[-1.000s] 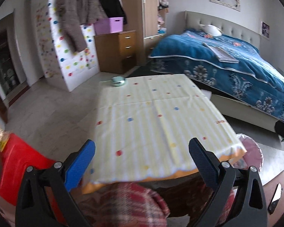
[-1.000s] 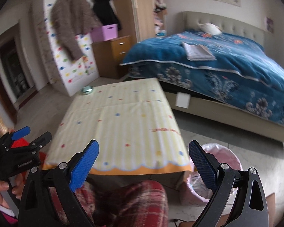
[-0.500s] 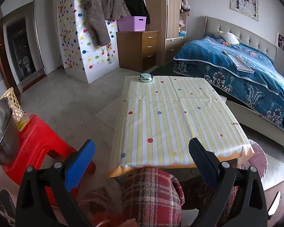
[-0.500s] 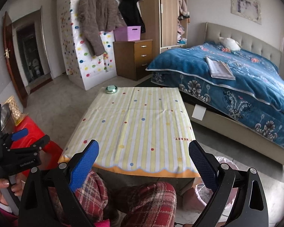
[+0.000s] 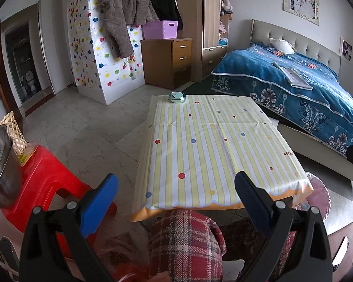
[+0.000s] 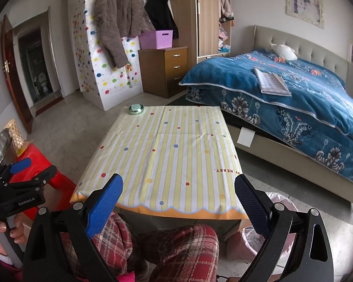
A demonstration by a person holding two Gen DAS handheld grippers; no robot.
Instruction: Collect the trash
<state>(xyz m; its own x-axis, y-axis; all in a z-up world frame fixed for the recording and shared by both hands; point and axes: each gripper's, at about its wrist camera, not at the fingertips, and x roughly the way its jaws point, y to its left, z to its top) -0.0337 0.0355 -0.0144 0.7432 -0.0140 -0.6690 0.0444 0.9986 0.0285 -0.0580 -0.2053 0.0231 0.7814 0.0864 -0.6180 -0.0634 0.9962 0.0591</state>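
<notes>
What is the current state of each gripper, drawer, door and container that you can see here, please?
Left gripper: open, empty.
Right gripper: open, empty.
Round tin: lidded, on the table's far corner.
Dresser drawers: all shut.
Door: open.
Pink bag: on the floor by the table, mouth open.
Book: closed, flat on the bed.

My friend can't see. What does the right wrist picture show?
An open right hand-held gripper with blue pads points over a low table in a striped, dotted cloth, bare except for a small green dish at its far corner. A bed with a blue blanket stands on the right. The left hand-held gripper shows at the left edge, beside a red stool.
</notes>
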